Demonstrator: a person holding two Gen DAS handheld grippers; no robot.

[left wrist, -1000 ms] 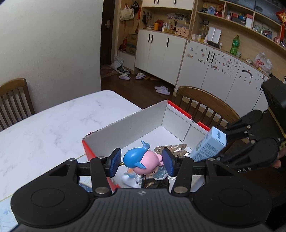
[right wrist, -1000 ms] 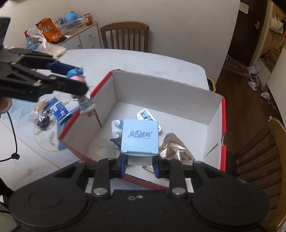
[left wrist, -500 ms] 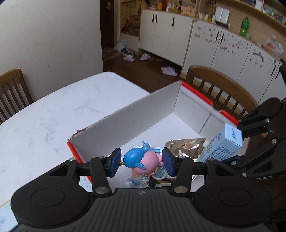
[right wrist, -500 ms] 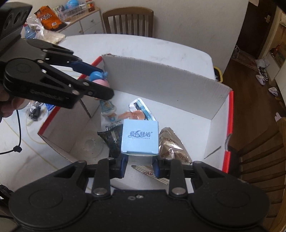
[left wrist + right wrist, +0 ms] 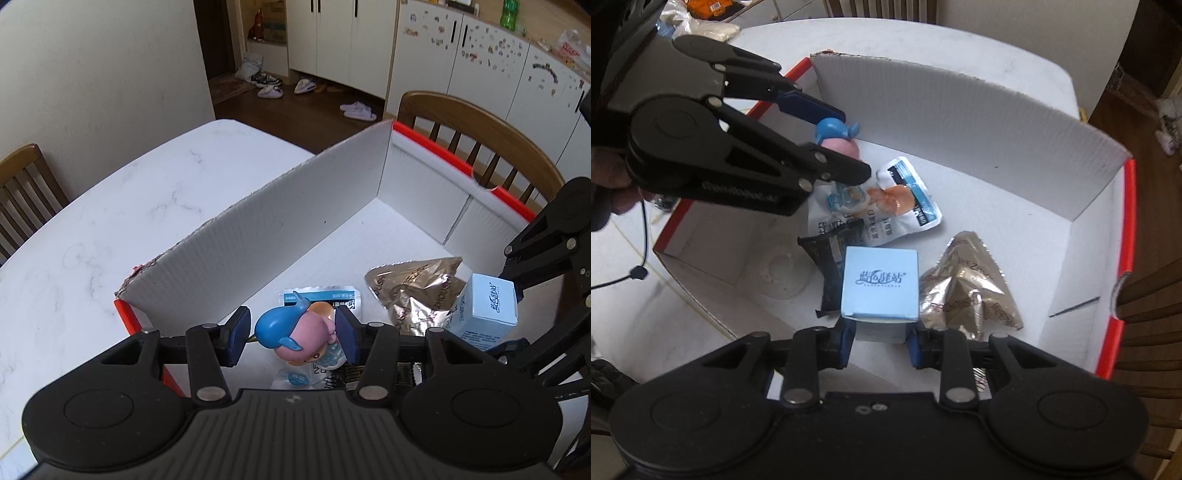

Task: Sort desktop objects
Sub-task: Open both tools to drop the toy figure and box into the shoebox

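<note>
White box: only right wrist view shows black packet under toy.

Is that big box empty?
No. The box already holds snack packets: a silver pouch, a white one, a black one.

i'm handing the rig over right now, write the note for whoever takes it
Left gripper: jaws shut on the blue and pink toy figure, held over the cardboard box.
Right gripper: jaws shut on the light blue carton, also over the box.
Already in the box: white snack pouch, black packet, silver foil bag.
Left to do: release both items into the box. Some small items show on the table beyond the box, too hidden to identify.
</note>
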